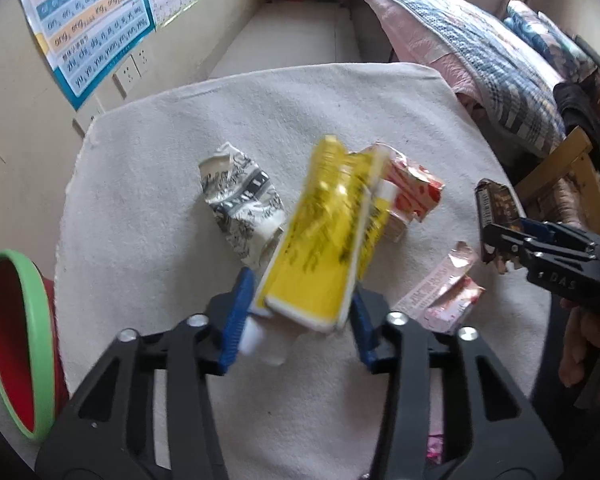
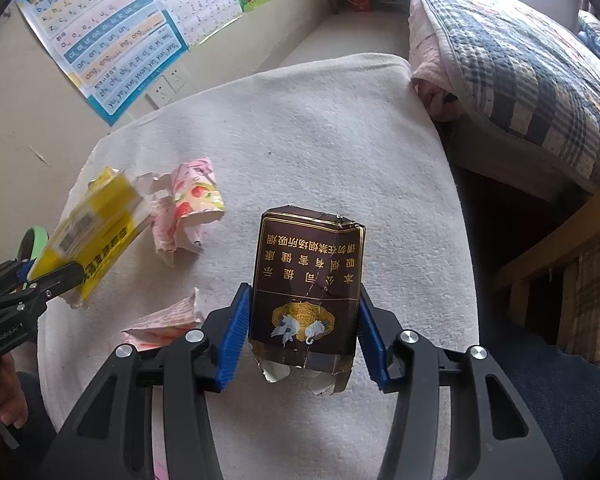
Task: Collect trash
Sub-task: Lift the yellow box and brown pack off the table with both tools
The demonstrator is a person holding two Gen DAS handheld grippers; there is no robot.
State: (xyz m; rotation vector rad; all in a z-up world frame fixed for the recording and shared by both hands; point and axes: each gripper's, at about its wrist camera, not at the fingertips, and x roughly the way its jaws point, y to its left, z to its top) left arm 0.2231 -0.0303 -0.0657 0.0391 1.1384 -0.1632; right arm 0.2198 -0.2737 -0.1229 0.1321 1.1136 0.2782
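My left gripper (image 1: 302, 312) is shut on a yellow box (image 1: 328, 236) and holds it above the white cloth-covered table (image 1: 148, 152); the box also shows in the right wrist view (image 2: 96, 232). My right gripper (image 2: 304, 320) is shut on a torn dark brown cigarette pack (image 2: 306, 280), which also shows in the left wrist view (image 1: 496, 216). On the cloth lie a black-and-white crumpled carton (image 1: 244, 208), a red-and-white strawberry carton (image 1: 412, 200) and a pink torn wrapper (image 1: 444, 296).
A red bin with a green rim (image 1: 20, 344) stands at the table's left edge. A bed with a plaid quilt (image 1: 480, 52) lies to the right, with a wooden chair frame (image 1: 560, 172) beside it. The wall with posters (image 1: 92, 28) is on the left.
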